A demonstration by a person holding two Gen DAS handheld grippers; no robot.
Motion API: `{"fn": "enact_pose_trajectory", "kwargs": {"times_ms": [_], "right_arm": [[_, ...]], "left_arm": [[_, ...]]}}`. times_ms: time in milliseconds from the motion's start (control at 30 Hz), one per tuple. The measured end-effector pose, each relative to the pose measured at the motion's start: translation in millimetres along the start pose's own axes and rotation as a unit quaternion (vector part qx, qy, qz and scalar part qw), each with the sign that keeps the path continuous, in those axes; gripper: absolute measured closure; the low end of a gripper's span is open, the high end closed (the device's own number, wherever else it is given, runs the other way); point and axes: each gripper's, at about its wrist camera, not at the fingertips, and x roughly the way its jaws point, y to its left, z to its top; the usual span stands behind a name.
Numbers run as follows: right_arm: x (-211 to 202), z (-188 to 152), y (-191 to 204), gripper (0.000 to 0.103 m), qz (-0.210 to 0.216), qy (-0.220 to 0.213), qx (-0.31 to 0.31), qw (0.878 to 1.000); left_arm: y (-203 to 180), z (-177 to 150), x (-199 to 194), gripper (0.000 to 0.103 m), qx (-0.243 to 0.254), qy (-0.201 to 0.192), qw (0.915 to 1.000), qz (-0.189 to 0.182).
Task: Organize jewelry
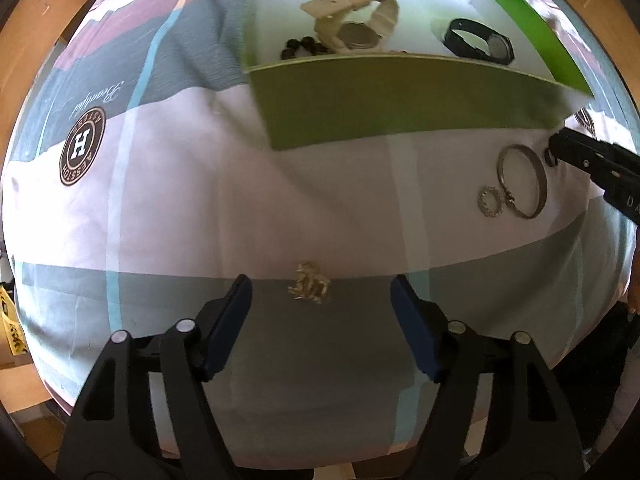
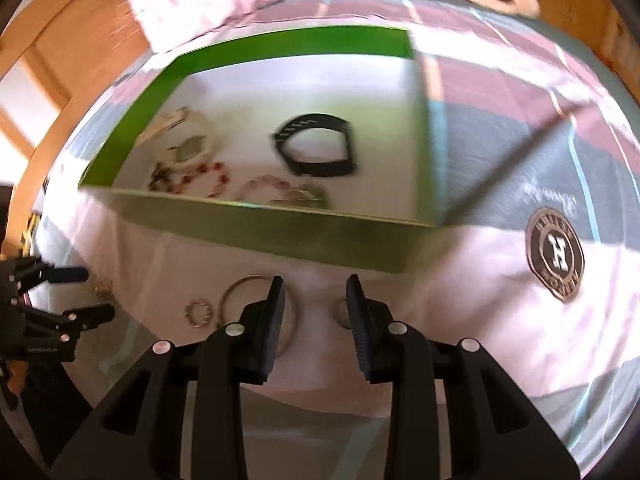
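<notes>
Tongs first: my left gripper (image 1: 322, 300) points straight down with its jaws apart, and a small gold tangle of jewelry (image 1: 309, 289) lies on the bedspread (image 1: 200, 208) between the fingertips, untouched. My right gripper (image 2: 316, 308) stands partly open with nothing clamped, over a large silver bangle (image 1: 522, 182) and a small sparkly ring (image 1: 491, 201). Beyond them sits the green box (image 1: 400, 100), holding a cream watch (image 1: 356, 24), a black watch (image 1: 480, 42) and beads (image 2: 208, 180)

Watches (image 1: 360, 28) in box (image 1: 400, 100); bangle (image 1: 522, 182) on bedsheet (image 1: 240, 200) nearby.
</notes>
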Motion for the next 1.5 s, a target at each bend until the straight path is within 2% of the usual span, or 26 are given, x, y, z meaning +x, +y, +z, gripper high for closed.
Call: {"fn": "enact_pose_trajectory", "kwargs": {"times_ms": [33,100,200,267,333,400,633,700,800,900,933,1200,1267,1367,1500], "right_arm": [[2,0,5,0.070,-0.001,0.001,-0.010,1.000],[6,-2,10,0.070,-0.004,0.003,-0.019,1.000],[7,-4,12,0.070,-0.007,0.007,-0.029,1.000],[9,-3,12,0.070,-0.008,0.010,-0.033,0.999],[11,-4,13,0.070,-0.009,0.012,-0.034,0.999],[16,-3,16,0.070,-0.009,0.014,-0.036,0.999],[23,-4,21,0.070,-0.013,0.023,-0.039,0.999],[23,-4,22,0.070,-0.012,0.022,-0.036,0.999],[20,-2,18,0.070,-0.009,0.017,-0.025,1.000],[19,-1,13,0.070,-0.007,0.014,-0.014,1.000],[19,-1,13,0.070,-0.008,0.014,-0.013,1.000],[23,-2,21,0.070,-0.018,0.017,-0.036,0.999],[24,-5,29,0.081,-0.028,0.018,-0.047,0.998],[26,-7,35,0.091,-0.031,0.023,-0.057,0.998],[28,-8,36,0.091,-0.032,0.025,-0.056,0.998]], "left_arm": [[-2,0,1,0.042,0.003,0.001,1.0000,0.002],[-5,-1,4,0.048,0.007,0.005,1.0000,0.005],[-7,-4,6,0.052,0.012,0.005,0.9998,0.014],[-9,-5,7,0.059,0.011,0.002,0.9999,0.010],[-10,-6,8,0.072,0.008,0.000,1.0000,0.006],[-7,-6,7,0.078,0.006,-0.001,1.0000,0.005],[0,0,-3,0.081,-0.008,-0.024,0.9996,-0.011],[3,6,-10,0.081,-0.024,-0.050,0.9977,-0.039],[10,9,-18,0.076,-0.044,-0.069,0.9950,-0.058],[13,9,-21,0.052,-0.048,-0.075,0.9945,-0.055],[15,7,-18,0.048,-0.048,-0.074,0.9948,-0.051],[14,4,-4,0.040,-0.048,-0.048,0.9973,-0.028],[12,4,-3,0.035,-0.044,-0.047,0.9977,-0.022],[5,7,0,0.033,-0.038,-0.045,0.9981,-0.019],[-2,8,4,0.031,-0.030,-0.043,0.9986,-0.007]]}}
